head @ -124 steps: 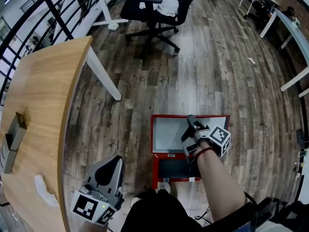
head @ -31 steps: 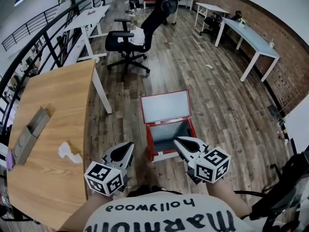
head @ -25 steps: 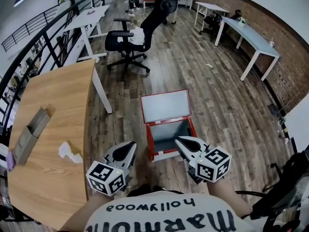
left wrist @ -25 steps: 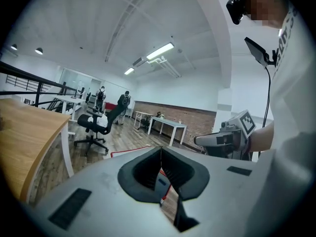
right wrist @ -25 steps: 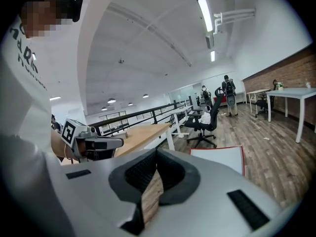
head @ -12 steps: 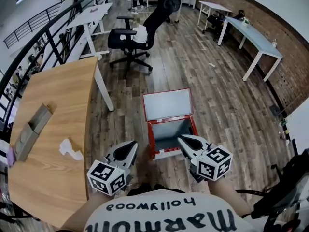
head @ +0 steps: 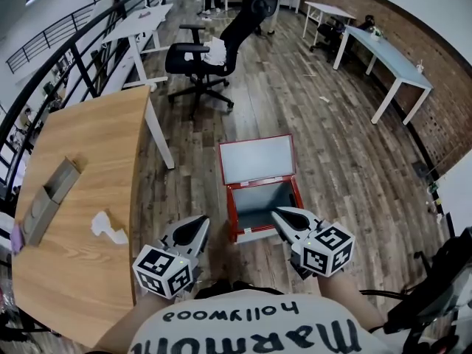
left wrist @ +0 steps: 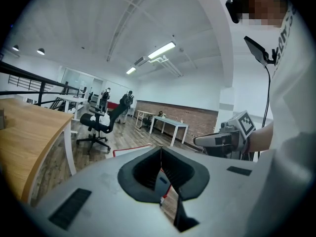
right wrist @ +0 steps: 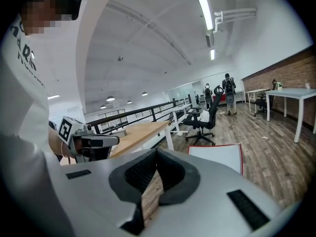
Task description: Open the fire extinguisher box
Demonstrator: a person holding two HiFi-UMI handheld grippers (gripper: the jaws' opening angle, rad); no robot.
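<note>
**Fire extinguisher box** (head: pixel 262 203): red, sitting on the wood floor (head: pixel 332 146) just ahead of the person, open side facing up, grey inside. Its lid (head: pixel 255 161) is lying folded back beyond the far edge with the pale inner face showing. Box and lid together are running lengthwise away from the person, toward the office chair (head: pixel 203 57).

**Left hand-held gripper** (head: pixel 201 222): jaws are meeting at the tips, nothing between them. It is pointing forward, left of the box and clear of it.

**Right hand-held gripper** (head: pixel 278 214): jaws are pressed together, empty, hanging over the box's near right corner.

**Desk** (head: pixel 74 183): wooden, standing left of the box, apart.

**Views:** only the head view is showing the open cavity. The right gripper view is catching just the red-rimmed lid, and the left gripper view only a red edge past its jaws.
</note>
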